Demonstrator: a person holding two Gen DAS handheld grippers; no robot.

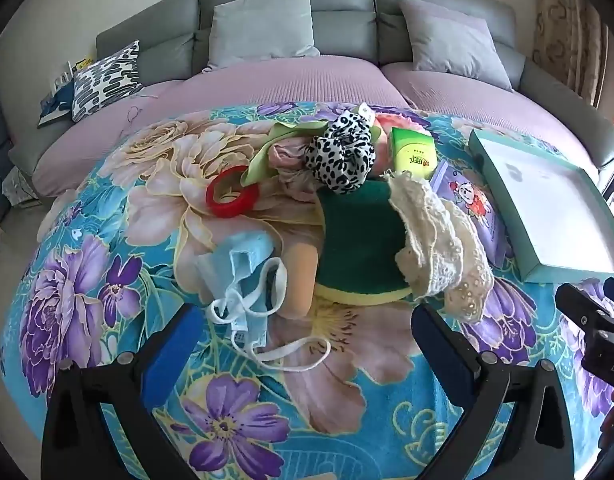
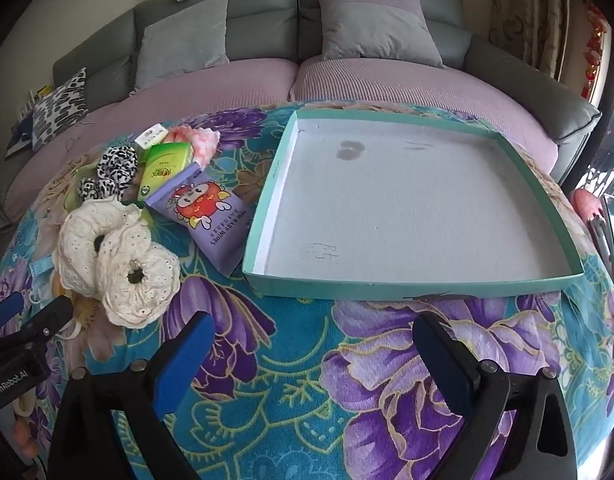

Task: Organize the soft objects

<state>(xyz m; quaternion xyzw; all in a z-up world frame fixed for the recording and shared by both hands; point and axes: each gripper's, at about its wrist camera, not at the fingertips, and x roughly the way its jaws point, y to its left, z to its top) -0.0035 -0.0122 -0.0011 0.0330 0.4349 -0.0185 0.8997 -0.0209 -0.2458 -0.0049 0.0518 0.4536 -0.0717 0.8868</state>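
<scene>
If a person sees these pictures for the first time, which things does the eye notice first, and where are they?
First comes the bright floral blanket in turquoise and purple, spread under everything. On its right side lies a wide, shallow teal cardboard tray with a bare white floor. To the tray's left sits a heap of soft things, led by a cream lace scrunchie and a leopard-print scrunchie.

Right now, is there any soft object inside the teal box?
No, the teal box shows only its bare white floor, while the cream lace scrunchie lies on the blanket beside it.
</scene>
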